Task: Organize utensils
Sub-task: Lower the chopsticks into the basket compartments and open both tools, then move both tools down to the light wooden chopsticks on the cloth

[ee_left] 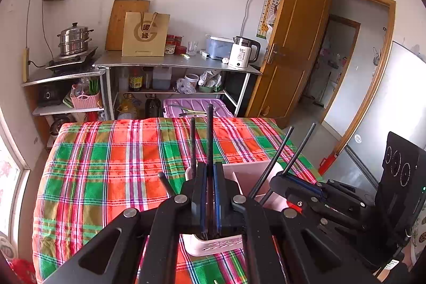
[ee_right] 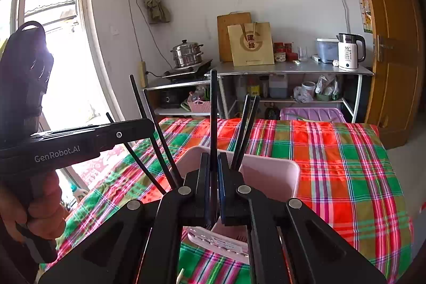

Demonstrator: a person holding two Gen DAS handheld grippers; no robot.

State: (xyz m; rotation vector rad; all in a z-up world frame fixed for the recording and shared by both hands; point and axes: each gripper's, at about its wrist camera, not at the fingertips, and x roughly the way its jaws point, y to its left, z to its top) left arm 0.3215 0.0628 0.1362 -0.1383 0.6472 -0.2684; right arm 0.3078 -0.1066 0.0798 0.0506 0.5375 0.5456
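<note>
While both tongs stand over the pink utensil holder (ee_left: 250,177), each is clenched on a single black chopstick. The left tongs (ee_left: 210,193) grip one upright chopstick (ee_left: 210,140) between their closed jaws; its lower end reaches down toward the holder and its upper end rises well above the jaws. The right tongs (ee_right: 213,185) grip a second upright chopstick (ee_right: 213,119) in the same manner, directly above the near rim of the holder.

The holder rests on the plaid cloth (ee_left: 106,164) that covers the surface. An inner divider is visible in the left wrist view, but which compartment each gripped chopstick enters cannot be told, as the tongs hide the lower ends. A perforated pink base (ee_right: 221,244) shows below the right tongs.

Other black chopsticks already stand in the holder. In the right wrist view, a pair (ee_right: 246,129) leans just right of the gripped chopstick, and several more (ee_right: 151,129) lean away to the left of the holder. In the left wrist view, two chopsticks (ee_left: 277,156) lean to the right of the holder, in front of the right tongs' body.

Beyond the holder, a metal shelf unit (ee_left: 173,63) against the wall carries a white kettle (ee_left: 243,53), a paper bag (ee_left: 146,33) and a steamer pot (ee_left: 74,39).
</note>
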